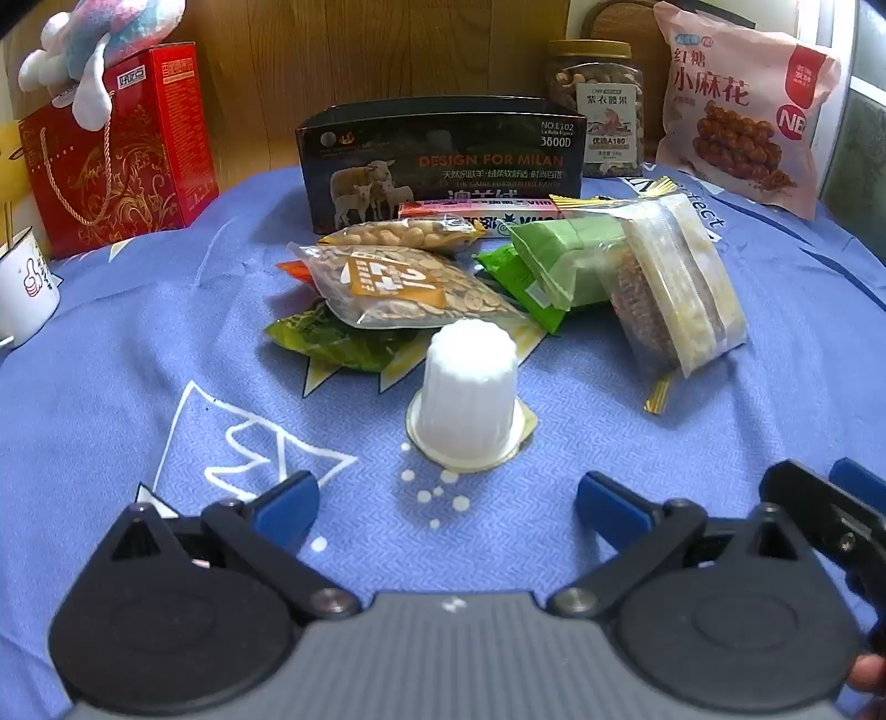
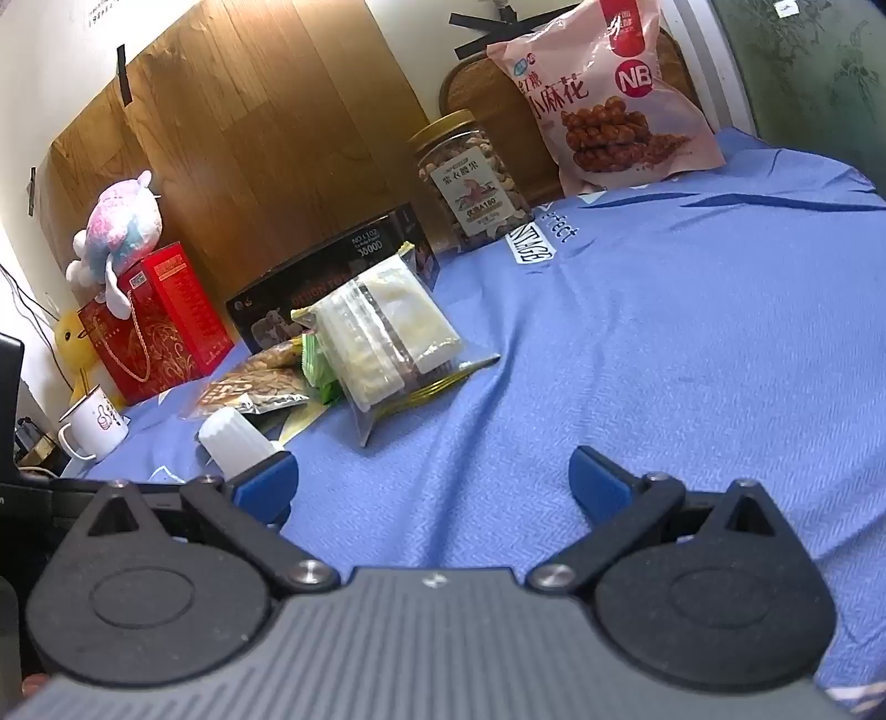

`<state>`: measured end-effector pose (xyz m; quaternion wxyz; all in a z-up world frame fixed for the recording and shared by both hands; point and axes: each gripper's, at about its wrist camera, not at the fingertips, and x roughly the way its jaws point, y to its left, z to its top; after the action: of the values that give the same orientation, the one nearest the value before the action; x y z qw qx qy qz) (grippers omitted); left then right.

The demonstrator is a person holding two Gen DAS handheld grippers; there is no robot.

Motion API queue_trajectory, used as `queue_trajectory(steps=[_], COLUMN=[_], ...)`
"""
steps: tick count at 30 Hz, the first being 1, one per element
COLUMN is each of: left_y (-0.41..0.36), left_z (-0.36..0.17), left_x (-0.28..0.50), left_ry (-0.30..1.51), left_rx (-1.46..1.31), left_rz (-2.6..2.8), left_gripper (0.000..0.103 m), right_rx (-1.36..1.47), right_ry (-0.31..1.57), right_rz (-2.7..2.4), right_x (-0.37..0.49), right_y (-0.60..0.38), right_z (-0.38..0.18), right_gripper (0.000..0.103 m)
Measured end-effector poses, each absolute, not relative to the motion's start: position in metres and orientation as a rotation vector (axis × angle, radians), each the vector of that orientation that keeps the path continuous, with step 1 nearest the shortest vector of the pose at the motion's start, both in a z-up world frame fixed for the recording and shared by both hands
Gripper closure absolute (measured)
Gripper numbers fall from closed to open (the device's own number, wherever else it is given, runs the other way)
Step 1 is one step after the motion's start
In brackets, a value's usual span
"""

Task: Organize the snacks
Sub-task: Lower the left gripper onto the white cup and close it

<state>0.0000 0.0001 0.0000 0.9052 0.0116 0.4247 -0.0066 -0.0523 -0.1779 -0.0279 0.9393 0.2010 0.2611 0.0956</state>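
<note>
A white ribbed jelly cup stands upside down on the blue cloth, just ahead of my left gripper, which is open and empty. Behind it lies a pile of snack packets: a seed packet, a peanut packet, green packets and a clear cracker pack. A dark open box stands behind the pile. My right gripper is open and empty over bare cloth; the cup is by its left finger and the cracker pack lies ahead.
A red gift box with a plush toy stands at back left, a white mug at far left. A nut jar and a pink snack bag stand at back right.
</note>
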Motion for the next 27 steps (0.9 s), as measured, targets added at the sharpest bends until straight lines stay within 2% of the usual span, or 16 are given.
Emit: queue_trajectory(steps=[13,17,19,20,22,23,25,27], left_y=[0.032,0.067,0.088,0.096,0.103,0.103,0.098,0.087], left_z=[0.0,0.013,0.023,0.027,0.034,0.036,0.041,0.042], left_x=[-0.035,-0.043,-0.04,-0.038,-0.031,-0.028,-0.023,-0.02], left_ry=[0.8,0.755,0.716,0.701,0.694,0.689,0.667,0.648], left_rx=[0.047,-0.068,-0.162,-0.193,-0.208,-0.2,-0.171,-0.12], left_rz=[-0.112,-0.128,-0.139,-0.154,-0.196,-0.216,-0.285,-0.351], left_gripper=[0.0,0.008,0.013,0.016,0.033,0.036,0.04,0.04], right_rx=[0.376,0.354,0.324,0.296,0.239,0.209,0.152,0.085], right_ry=[0.536,0.531,0.536,0.546,0.556,0.555,0.549,0.546], right_rz=[0.201,0.241,0.292,0.319,0.36,0.379,0.426,0.46], right_x=[-0.053,-0.053,-0.051,-0.048,-0.043,-0.041,-0.038,-0.034], right_y=[-0.174,-0.166,-0.158,-0.153,-0.14,-0.133,-0.121,-0.105], right_z=[-0.025,-0.023,-0.021,-0.019,-0.016,-0.014,-0.009,-0.007], right_gripper=[0.0,0.001,0.016,0.02,0.034,0.036,0.048,0.049])
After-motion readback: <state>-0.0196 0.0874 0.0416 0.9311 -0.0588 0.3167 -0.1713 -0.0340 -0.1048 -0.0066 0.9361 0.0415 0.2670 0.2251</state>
